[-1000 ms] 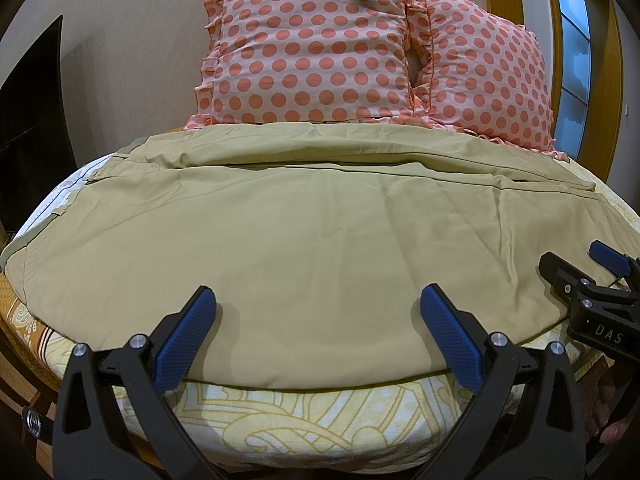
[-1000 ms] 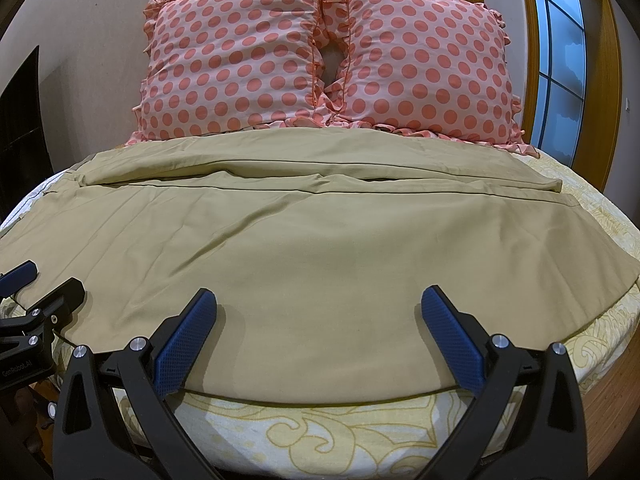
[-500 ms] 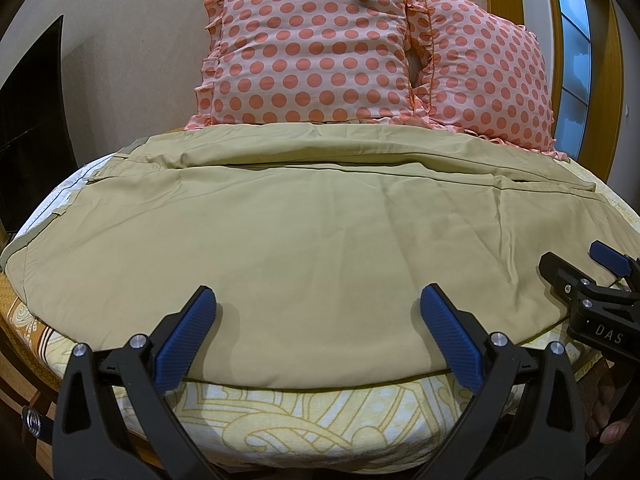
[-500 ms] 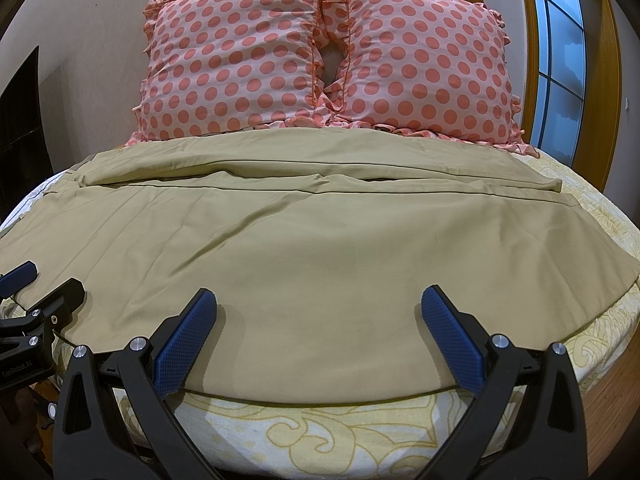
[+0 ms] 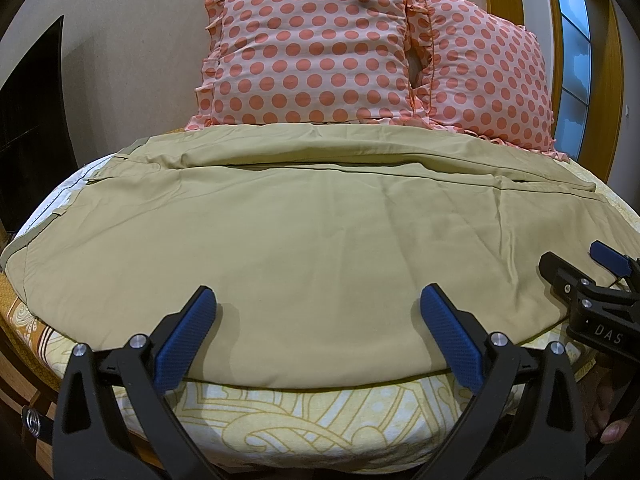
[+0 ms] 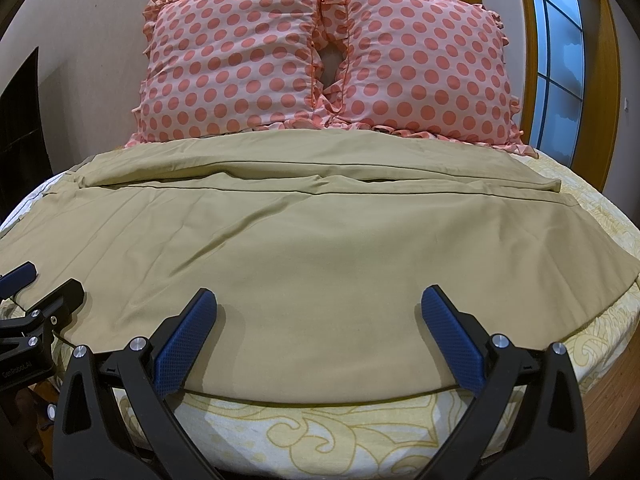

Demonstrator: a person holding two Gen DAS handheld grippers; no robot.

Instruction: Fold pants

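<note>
Tan pants (image 5: 320, 216) lie spread flat across the bed, one leg nearer me and the other behind it; they also show in the right wrist view (image 6: 320, 240). My left gripper (image 5: 316, 300) is open and empty, its blue pads hovering over the pants' near edge. My right gripper (image 6: 318, 300) is open and empty, over the same near edge further right. The right gripper also shows at the right edge of the left wrist view (image 5: 592, 280). The left gripper shows at the left edge of the right wrist view (image 6: 32, 300).
Two pink polka-dot pillows (image 6: 320, 60) lean against the wall behind the pants. A yellow patterned bedsheet (image 6: 320, 428) covers the bed (image 5: 24, 320). A window with a wooden frame (image 6: 560, 60) is at the right. A dark opening (image 5: 28, 120) is at the left.
</note>
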